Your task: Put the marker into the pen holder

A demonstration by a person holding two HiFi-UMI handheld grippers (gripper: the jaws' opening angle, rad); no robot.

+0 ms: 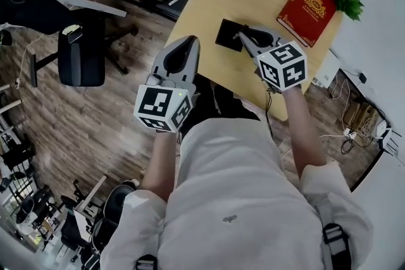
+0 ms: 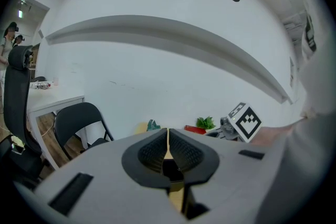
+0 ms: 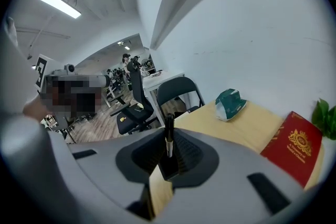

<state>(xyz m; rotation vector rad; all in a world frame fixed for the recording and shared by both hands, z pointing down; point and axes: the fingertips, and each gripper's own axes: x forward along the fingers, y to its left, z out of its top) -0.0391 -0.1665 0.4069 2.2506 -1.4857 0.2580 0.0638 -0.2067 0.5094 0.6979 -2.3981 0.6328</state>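
Head view: right gripper (image 1: 245, 36) is over the wooden table (image 1: 209, 3), with the black pen holder (image 1: 225, 35) just left of its tips.
Left gripper view: left gripper (image 2: 168, 147) is clenched and empty.
Right gripper view: the jaws grasp the marker (image 3: 168, 134), which stands upright.

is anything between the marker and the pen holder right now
Nothing visible does. The right hand-held gripper grips the marker just beside the black pen holder on the table, and no object shows between them.
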